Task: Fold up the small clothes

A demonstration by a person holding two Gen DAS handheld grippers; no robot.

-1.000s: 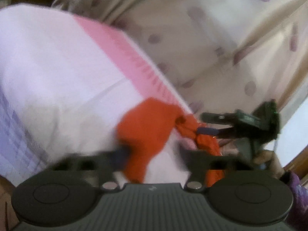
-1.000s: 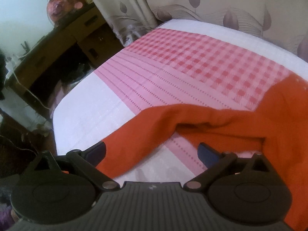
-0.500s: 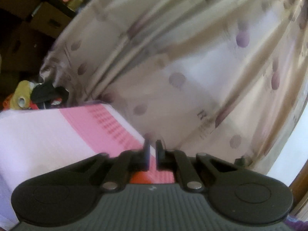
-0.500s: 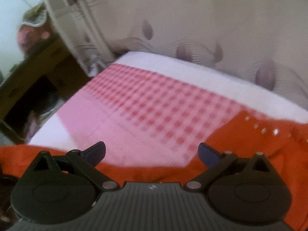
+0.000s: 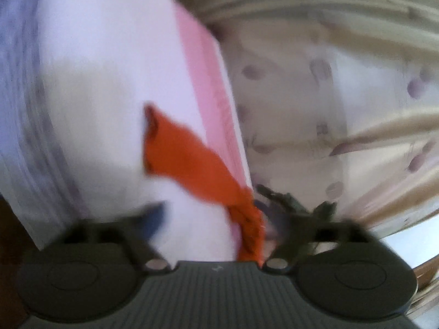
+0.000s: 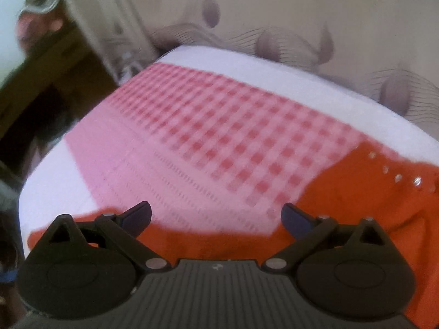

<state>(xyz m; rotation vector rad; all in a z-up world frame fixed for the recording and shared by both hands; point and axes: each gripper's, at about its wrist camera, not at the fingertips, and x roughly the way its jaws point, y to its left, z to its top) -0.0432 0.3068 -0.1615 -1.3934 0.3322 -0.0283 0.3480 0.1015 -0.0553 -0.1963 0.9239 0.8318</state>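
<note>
An orange garment (image 5: 186, 161) lies on the bed's white and pink cloth (image 5: 109, 82). In the blurred left wrist view its bunched end runs down to the right. My left gripper (image 5: 214, 219) is open over it and holds nothing. The other gripper shows at the right by that bunched end. In the right wrist view the orange garment (image 6: 356, 205) lies across the bottom and right, with small silver studs along one edge. My right gripper (image 6: 216, 216) is open just above the garment and holds nothing.
The pink checked sheet (image 6: 219, 137) covers the bed. A beige curtain with purple leaf shapes (image 6: 274, 13) hangs behind it. Dark wooden furniture (image 6: 41, 82) stands at the left past the bed's edge.
My left gripper was shut and pointed at the curtain half a second ago; now it is open and points down at the bed. The right gripper has stayed open, low over the garment.
</note>
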